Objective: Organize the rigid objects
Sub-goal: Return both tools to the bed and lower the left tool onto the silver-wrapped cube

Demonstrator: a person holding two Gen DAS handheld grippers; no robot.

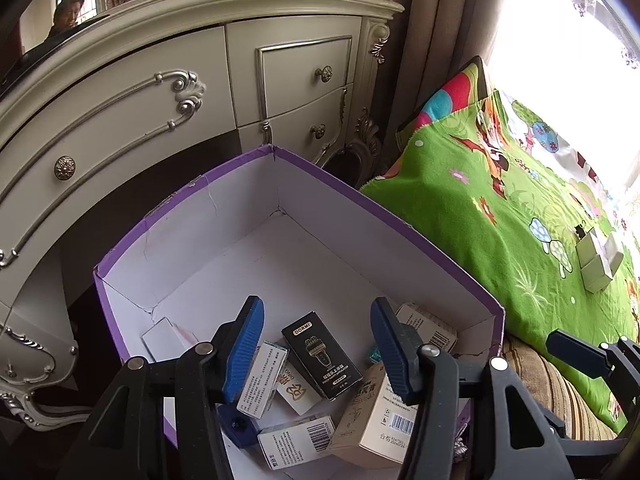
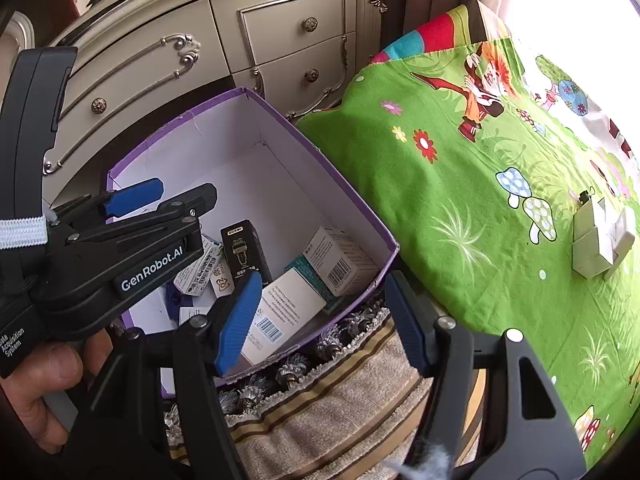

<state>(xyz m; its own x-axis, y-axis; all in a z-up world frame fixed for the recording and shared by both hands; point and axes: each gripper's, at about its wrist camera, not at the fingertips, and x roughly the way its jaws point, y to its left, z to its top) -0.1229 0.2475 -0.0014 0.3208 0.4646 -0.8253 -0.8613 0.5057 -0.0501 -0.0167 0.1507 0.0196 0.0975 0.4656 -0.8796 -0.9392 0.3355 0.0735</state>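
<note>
Now | left hand-held gripper released, empty, over purple box | right hand-held gripper released, empty, at box's near right rim | small cartons lie in box | white boxes far right on bed

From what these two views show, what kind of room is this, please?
Most likely a bedroom in a home. An ornate cream dresser with drawers and a mirror stands by long curtains, and a bed or couch is covered with a green cartoon blanket. A purple box of small packages sits beside it.
</note>
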